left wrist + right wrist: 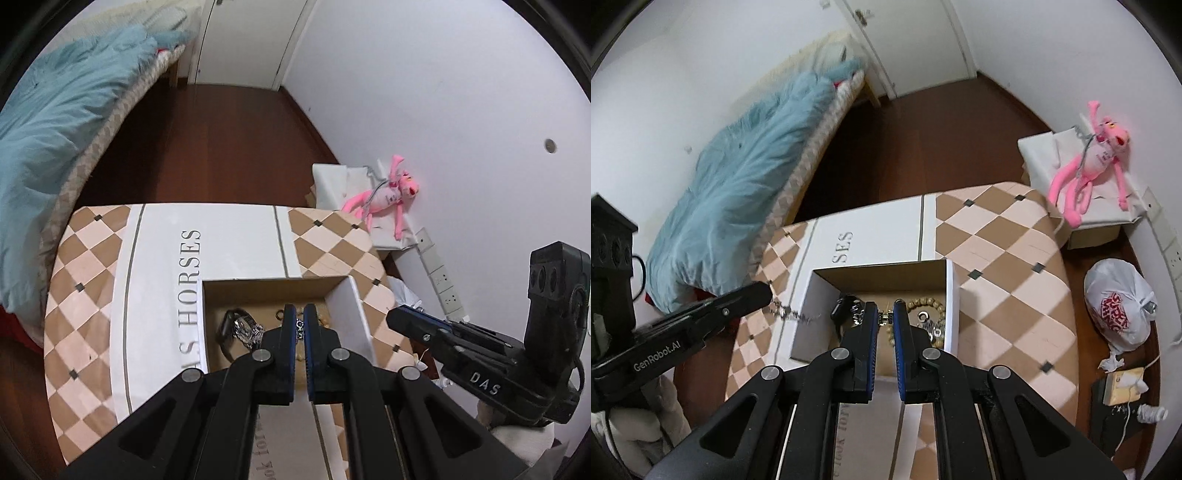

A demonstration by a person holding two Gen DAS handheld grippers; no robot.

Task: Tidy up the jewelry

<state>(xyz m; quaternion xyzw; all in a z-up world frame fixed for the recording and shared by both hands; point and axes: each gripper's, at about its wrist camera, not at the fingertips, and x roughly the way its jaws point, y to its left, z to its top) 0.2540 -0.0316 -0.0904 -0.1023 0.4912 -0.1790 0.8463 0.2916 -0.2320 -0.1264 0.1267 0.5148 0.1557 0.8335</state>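
Low in the centre of the left wrist view, the left gripper (299, 325) hangs over an open shallow cardboard box with white outer walls (354, 314), its blue-lined fingers drawn nearly together on a small silver chain piece (300, 326) pinched right between the tips. To the left of those fingers, on the brown box floor, lies a silver metal-link wristwatch with a dark strap (242, 328); a small dark ring (279, 315) sits just beside the left finger.

At the right edge of that view the right gripper (397, 319) points toward the box from outside its white wall; whether its fingers are parted cannot be told there.

Centre-low in the right wrist view, the right gripper (885, 317) is likewise narrowed, its fingers clamping a small silver link piece (885, 316) at the tips, above the same box (951, 306). To the right of the fingers a bracelet of round tan wooden beads (929, 304) curls on the box floor, with a silver ring (923, 315) inside its loop. The watch (846, 308) lies just left of the left finger.

At the left of this view the left gripper (757, 291) holds a thin silver chain (792, 314) that trails from its tip toward the box's left wall.

The box rests on a brown-and-cream diamond-patterned tabletop with a white printed band (1004, 258). A pink plush toy (1089, 162) lies at the upper right, and a bed with a pale blue quilt (738, 177) fills the upper left.
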